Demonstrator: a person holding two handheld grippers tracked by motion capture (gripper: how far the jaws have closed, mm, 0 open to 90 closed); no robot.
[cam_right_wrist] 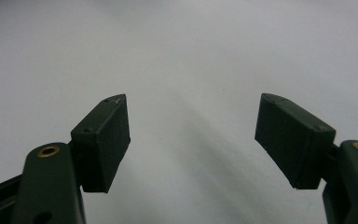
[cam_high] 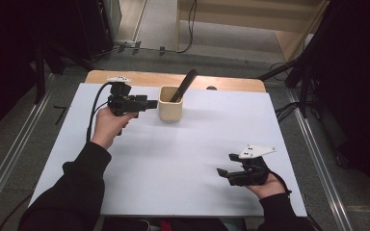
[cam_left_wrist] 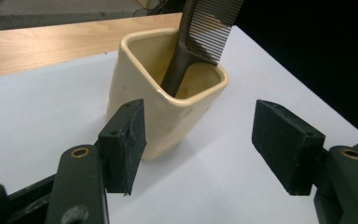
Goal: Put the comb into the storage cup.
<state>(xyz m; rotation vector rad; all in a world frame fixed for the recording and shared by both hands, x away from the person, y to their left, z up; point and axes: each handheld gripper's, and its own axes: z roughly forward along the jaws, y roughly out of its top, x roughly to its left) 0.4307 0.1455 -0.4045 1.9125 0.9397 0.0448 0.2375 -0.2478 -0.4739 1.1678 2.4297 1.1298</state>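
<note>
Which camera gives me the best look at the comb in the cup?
The left gripper view: the comb is close, its teeth distinct, handle down in the cream cup. The high view shows it small and dark, leaning out of the cup. The right gripper view faces bare white table.

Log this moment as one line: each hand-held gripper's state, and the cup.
left hand-held gripper: open, beside cup, apart | right hand-held gripper: open, nothing between pads | cup: upright on white mat, comb inside

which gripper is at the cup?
The left gripper: its open jaws point at the cream cup holding the black comb, just short of it. The right gripper sits far off, over bare white table.
</note>
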